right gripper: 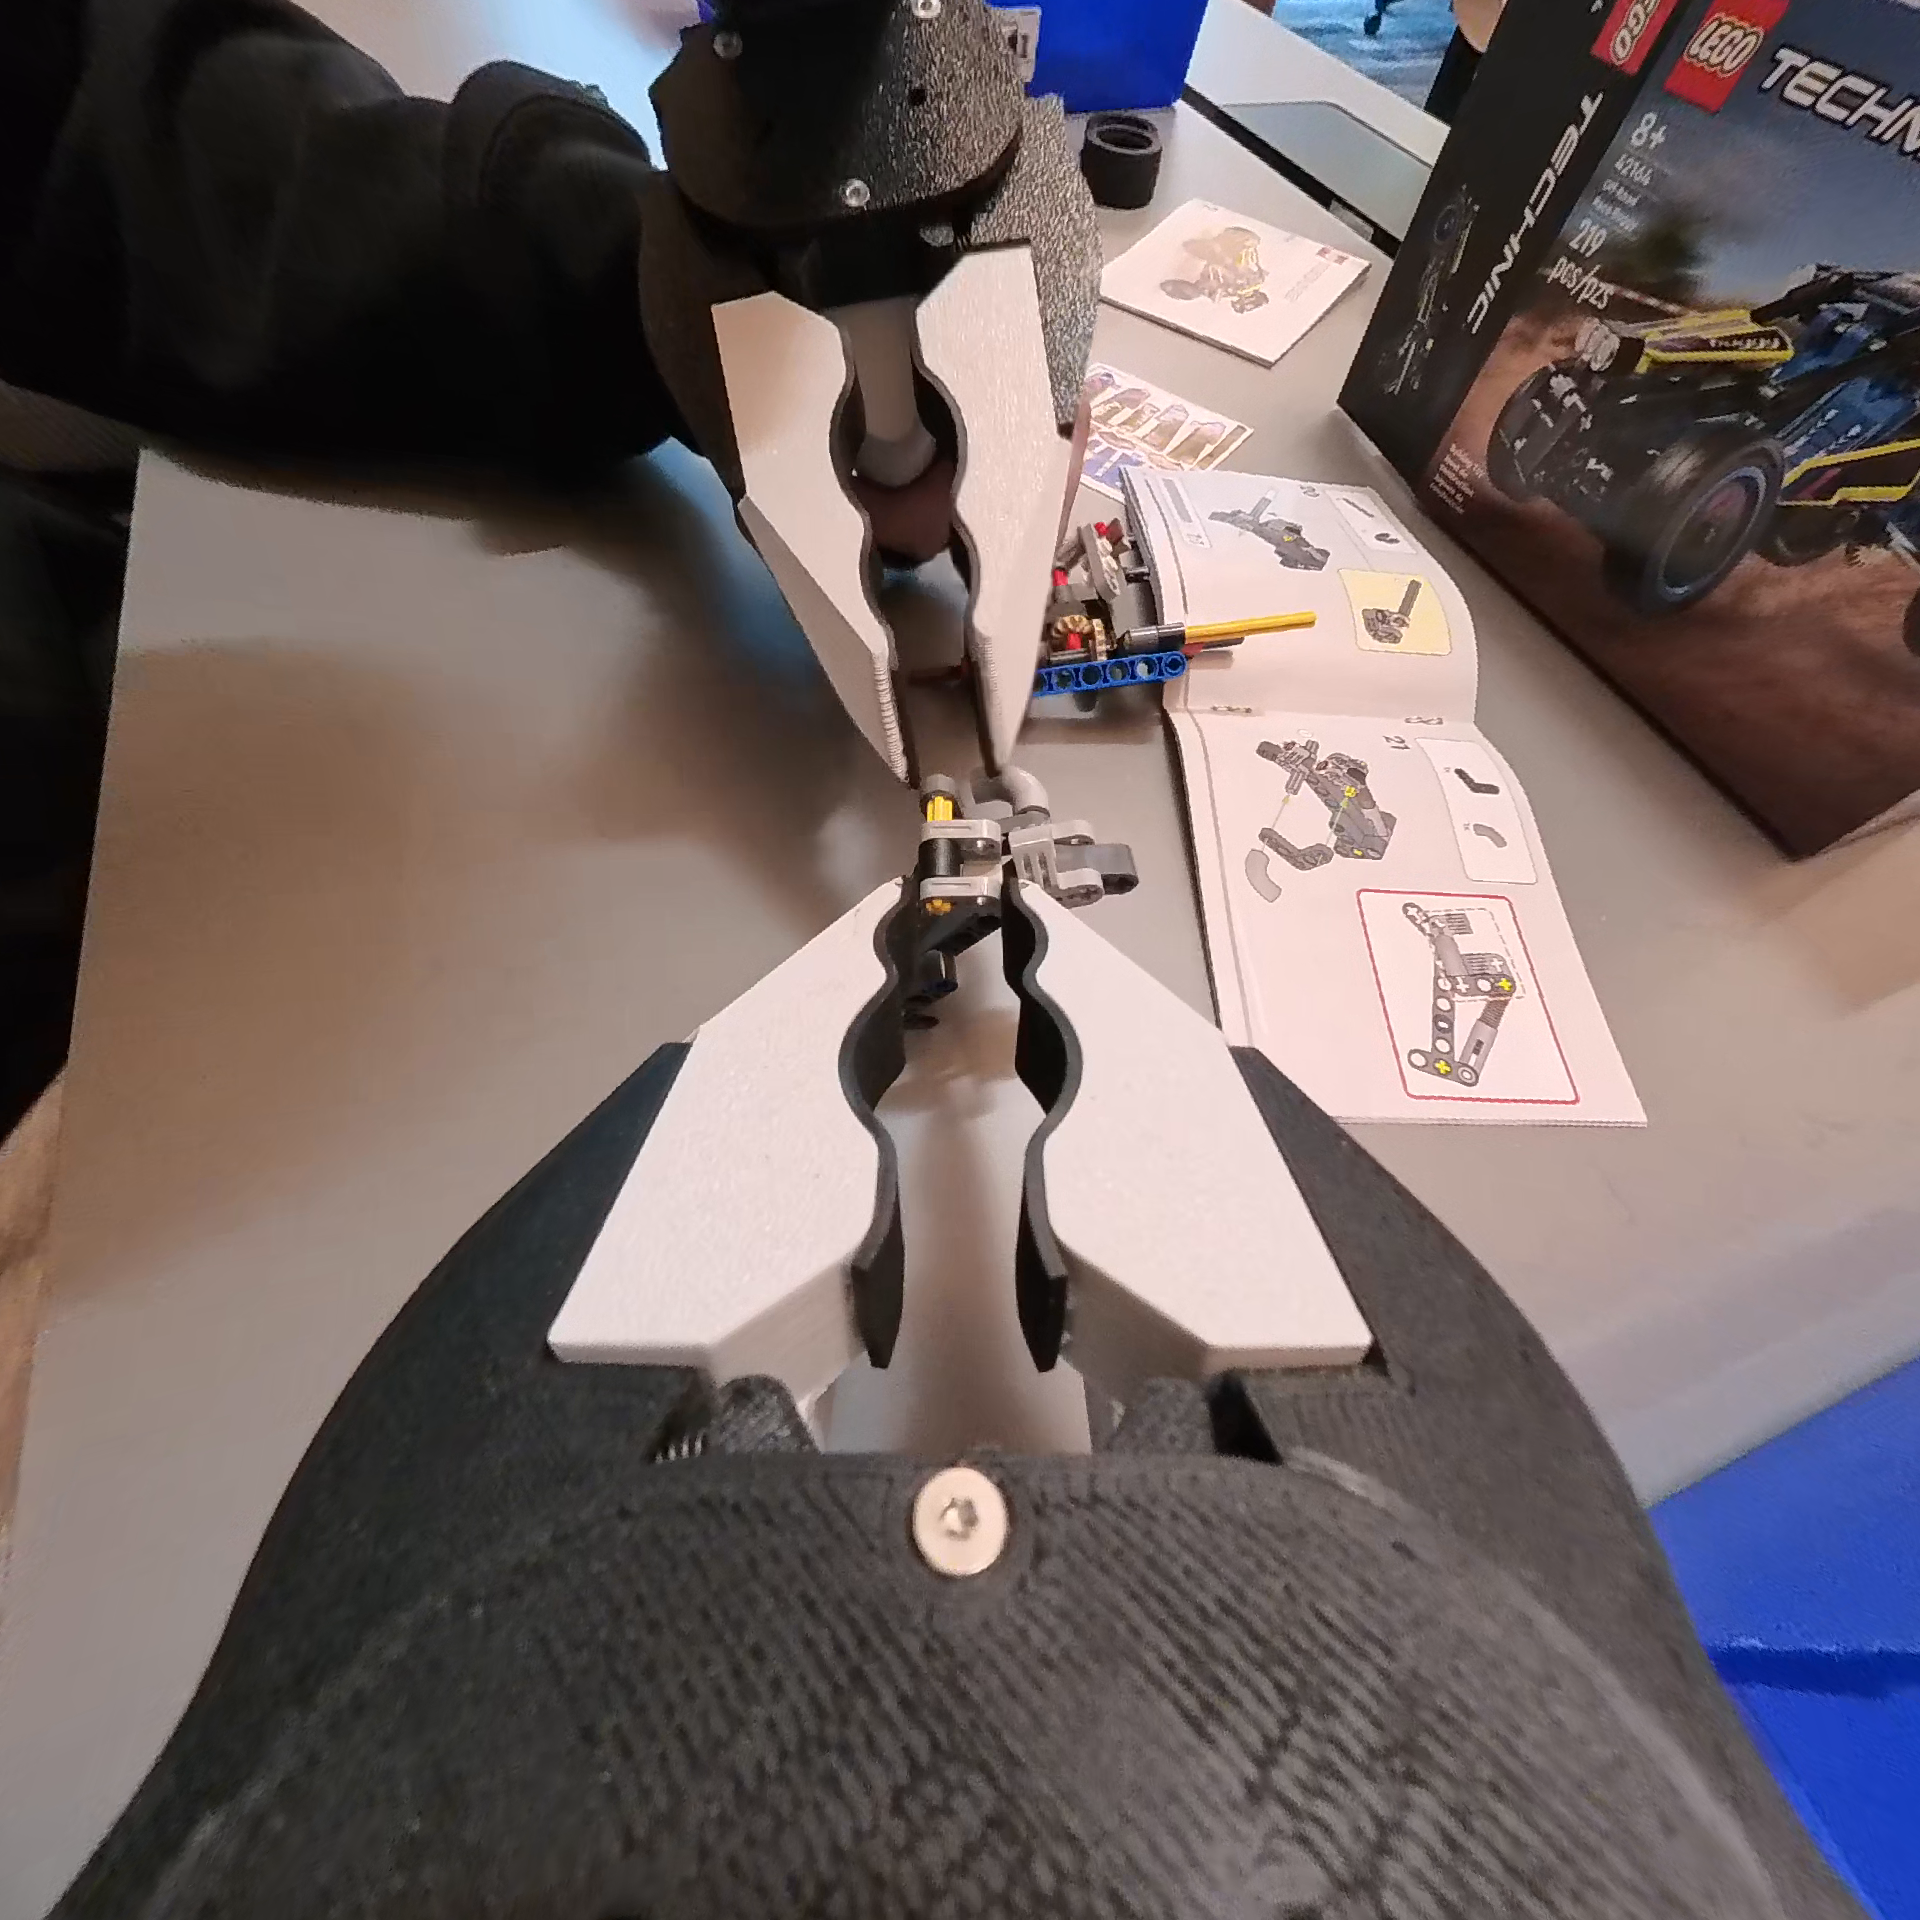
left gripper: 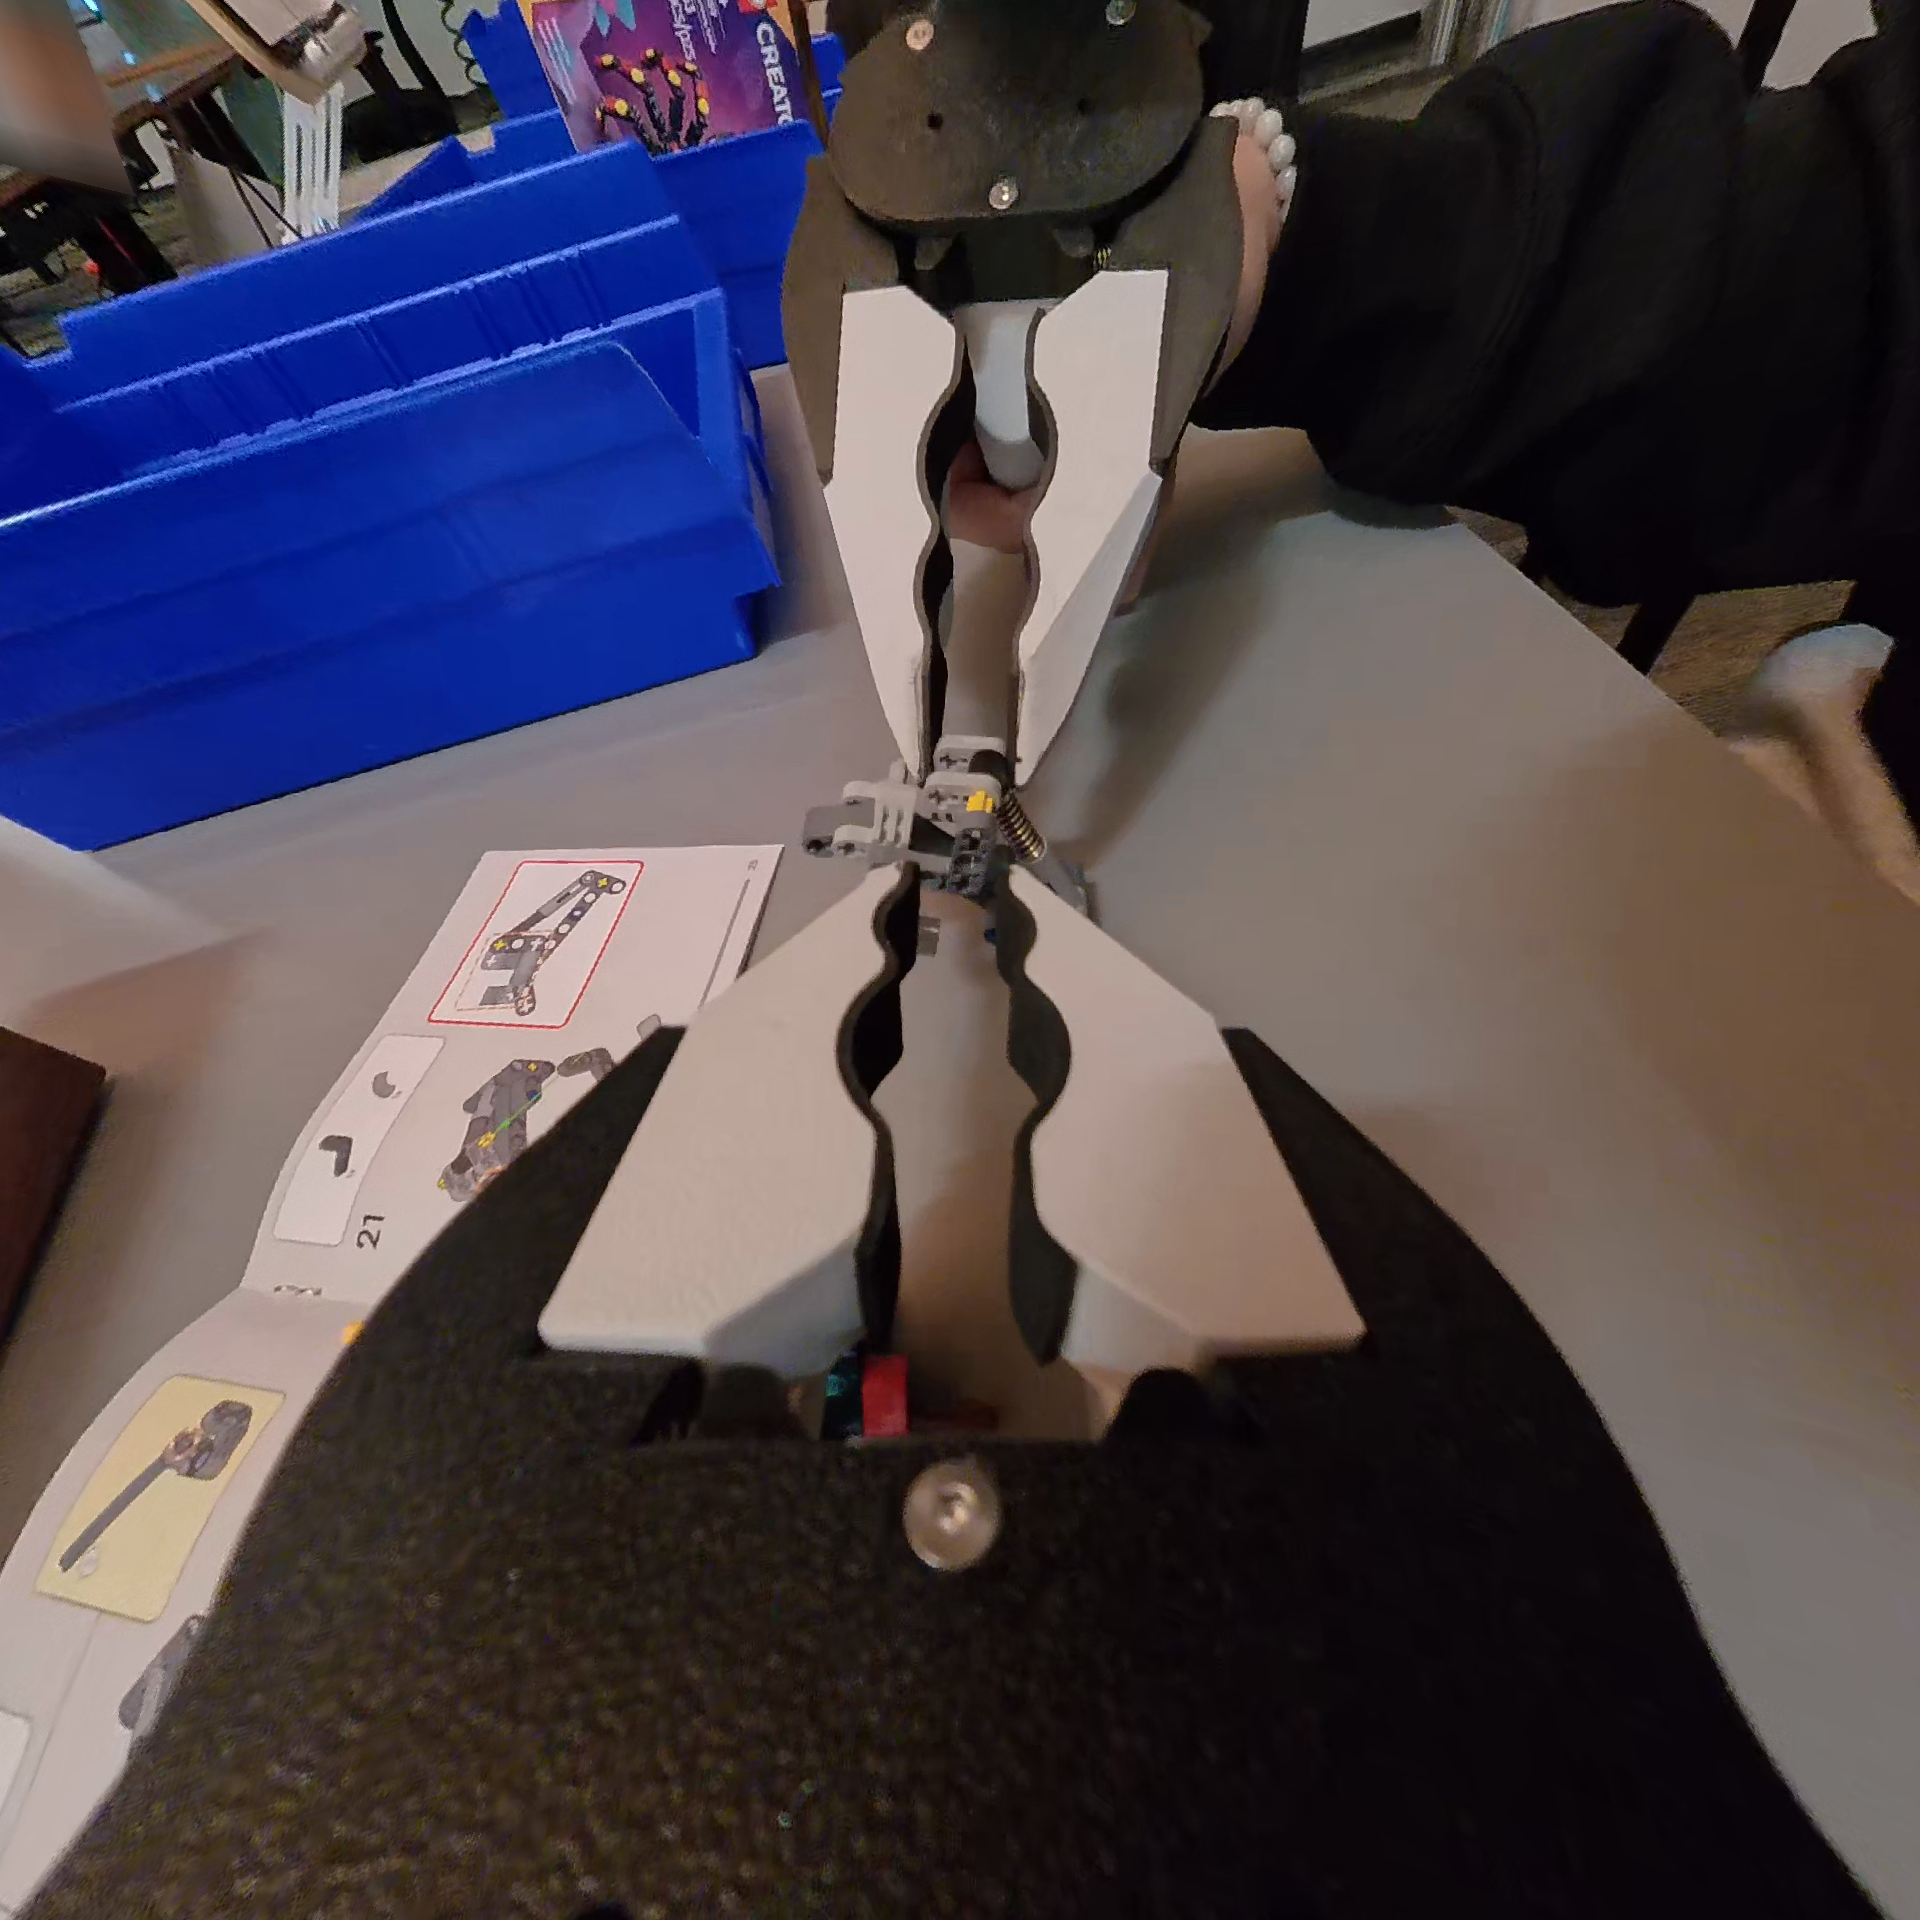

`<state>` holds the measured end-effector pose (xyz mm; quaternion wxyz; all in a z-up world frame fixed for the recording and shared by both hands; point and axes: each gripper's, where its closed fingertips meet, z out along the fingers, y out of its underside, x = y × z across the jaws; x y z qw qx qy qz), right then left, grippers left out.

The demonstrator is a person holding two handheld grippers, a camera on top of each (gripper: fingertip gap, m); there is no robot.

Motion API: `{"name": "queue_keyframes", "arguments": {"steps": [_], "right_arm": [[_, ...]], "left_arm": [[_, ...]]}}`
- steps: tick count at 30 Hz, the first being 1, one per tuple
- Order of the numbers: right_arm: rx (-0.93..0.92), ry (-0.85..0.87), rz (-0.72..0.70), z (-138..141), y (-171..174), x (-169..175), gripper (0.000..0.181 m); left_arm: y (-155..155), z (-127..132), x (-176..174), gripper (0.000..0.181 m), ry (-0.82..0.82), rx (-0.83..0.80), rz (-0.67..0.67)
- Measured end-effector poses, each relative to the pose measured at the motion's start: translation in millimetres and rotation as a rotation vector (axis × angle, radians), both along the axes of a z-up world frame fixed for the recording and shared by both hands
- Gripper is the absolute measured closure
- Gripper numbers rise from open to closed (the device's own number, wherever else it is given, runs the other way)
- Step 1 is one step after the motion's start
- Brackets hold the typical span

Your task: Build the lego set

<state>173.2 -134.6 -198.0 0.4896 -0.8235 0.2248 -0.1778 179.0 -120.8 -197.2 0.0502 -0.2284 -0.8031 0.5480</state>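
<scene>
A small Lego sub-assembly [left gripper: 925,821] of grey and black beams, with a yellow pin and a metal spring [left gripper: 1023,826], is held above the grey table between the two grippers, which face each other tip to tip. My left gripper [left gripper: 951,899] is shut on its dark beam end. My right gripper [right gripper: 956,904] is shut on the assembly [right gripper: 977,852] from the opposite side, on a black beam. The left gripper [right gripper: 951,774] comes in from the top of the right wrist view, and the right gripper [left gripper: 971,764] from the top of the left wrist view.
An open instruction booklet [right gripper: 1403,935] lies beside the grippers and also shows in the left wrist view [left gripper: 582,987]. A partly built chassis [right gripper: 1122,634] with a blue beam and a yellow axle lies on it. There are also the set's box [right gripper: 1662,364], a black tyre [right gripper: 1122,156], a sticker sheet [right gripper: 1164,436] and blue bins [left gripper: 364,520]. Left and right tips are no more than a few centimetres apart.
</scene>
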Motion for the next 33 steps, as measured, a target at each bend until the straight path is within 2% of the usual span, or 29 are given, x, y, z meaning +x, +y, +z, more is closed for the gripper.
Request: {"name": "queue_keyframes", "arguments": {"steps": [9,15,33], "right_arm": [[-0.008,-0.006,0.006,0.0,0.9,-0.8,0.168],[-0.005,-0.006,0.004,0.0,-0.1,-0.8,0.168],[-0.008,-0.006,0.000,0.1,0.1,-0.2,0.168]], "left_arm": [[-0.1,-2.7,-2.9,0.174,-0.039,-0.002,-0.012],[0.7,2.5,7.1,0.172,-0.027,-0.022,0.025],[-0.1,0.8,-1.6,0.172,0.003,-0.033,-0.012]]}}
